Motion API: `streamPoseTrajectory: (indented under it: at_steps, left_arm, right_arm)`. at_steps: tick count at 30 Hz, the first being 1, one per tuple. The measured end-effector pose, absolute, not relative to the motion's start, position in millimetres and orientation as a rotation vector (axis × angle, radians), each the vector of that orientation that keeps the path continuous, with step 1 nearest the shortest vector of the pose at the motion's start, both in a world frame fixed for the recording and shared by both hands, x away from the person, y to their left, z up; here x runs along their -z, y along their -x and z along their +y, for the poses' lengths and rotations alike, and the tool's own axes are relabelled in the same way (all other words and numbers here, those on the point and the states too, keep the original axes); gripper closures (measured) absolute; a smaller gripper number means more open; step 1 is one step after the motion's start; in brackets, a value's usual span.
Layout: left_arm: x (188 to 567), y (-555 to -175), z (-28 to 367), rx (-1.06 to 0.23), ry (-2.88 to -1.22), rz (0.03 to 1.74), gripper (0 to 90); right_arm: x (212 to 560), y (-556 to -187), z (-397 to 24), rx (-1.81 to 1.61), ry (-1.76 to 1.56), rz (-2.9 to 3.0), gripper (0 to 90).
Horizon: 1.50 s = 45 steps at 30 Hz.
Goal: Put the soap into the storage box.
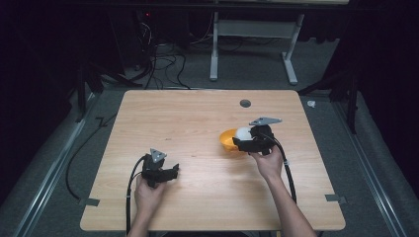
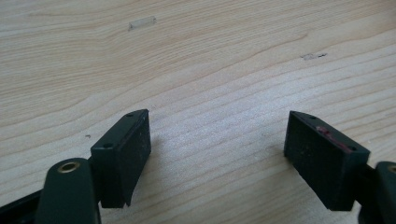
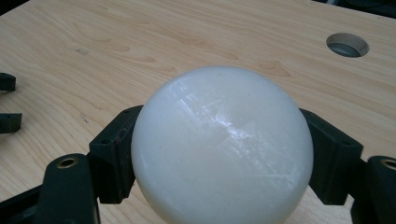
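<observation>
Dark room, pale wooden table [image 1: 197, 123] — the right gripper [image 1: 245, 138] clamps a white ball [image 3: 222, 144] just above an orange bowl [image 1: 227, 139], so the drop is straight down. Well left of the bowl, the left gripper [image 2: 217, 154] rests spread wide, empty.

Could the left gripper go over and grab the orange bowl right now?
Probably yes. The left gripper is open and holds nothing, and bare table lies between it and the orange bowl. But the right gripper holds a white ball beside the bowl, crowding that side.
</observation>
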State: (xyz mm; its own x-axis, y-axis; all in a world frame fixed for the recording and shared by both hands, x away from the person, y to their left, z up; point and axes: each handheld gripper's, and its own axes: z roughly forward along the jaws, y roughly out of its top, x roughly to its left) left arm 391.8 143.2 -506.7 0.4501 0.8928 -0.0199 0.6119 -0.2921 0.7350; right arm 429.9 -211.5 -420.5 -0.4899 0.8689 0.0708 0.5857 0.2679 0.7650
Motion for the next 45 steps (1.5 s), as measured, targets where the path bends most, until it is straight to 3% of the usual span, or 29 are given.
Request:
streamPoseTrajectory:
  at_steps: [45]
  left_arm:
    - [506.7,-391.8,143.2,-0.525,-2.019,1.254,23.4]
  right_arm:
    - [455.0,-472.3,-193.4,-0.927,-1.401,2.238,24.7]
